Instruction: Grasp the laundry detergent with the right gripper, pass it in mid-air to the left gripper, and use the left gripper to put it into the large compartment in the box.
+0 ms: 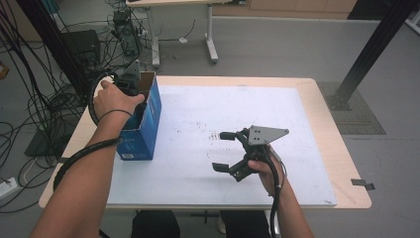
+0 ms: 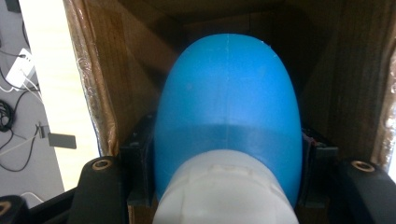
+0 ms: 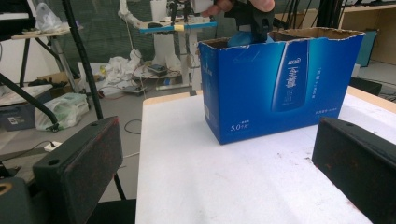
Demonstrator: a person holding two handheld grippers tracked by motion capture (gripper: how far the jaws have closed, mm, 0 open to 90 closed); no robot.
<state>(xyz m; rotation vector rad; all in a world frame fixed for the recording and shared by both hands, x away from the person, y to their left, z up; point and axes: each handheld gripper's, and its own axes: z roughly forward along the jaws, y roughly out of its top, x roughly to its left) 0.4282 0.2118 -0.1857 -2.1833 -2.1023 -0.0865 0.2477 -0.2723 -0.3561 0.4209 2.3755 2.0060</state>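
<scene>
Left gripper (image 1: 130,85) fingers clamped on blue plastic bottle (image 2: 227,116) inside blue carton (image 3: 280,88), upper left. Likely light, smooth, slippery; grip near white cap (image 2: 224,191). Right gripper (image 1: 225,151) fingers apart, empty, over bench (image 1: 317,124).

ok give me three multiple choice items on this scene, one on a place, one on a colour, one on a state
1. Where does the blue bottle sit?
A. inside the open blue carton
B. on the white mat
C. on the floor

2. What colour is the bottle's cap?
A. red
B. white
C. black

3. How stand the jaws of the right gripper?
A. shut on the carton
B. shut on a cable
C. open with nothing between them

Answers:
1 A, the left gripper holds it between the cardboard walls.
2 B, a pale white cap shows below the blue body.
3 C, the jaws stand apart above the white mat.
</scene>
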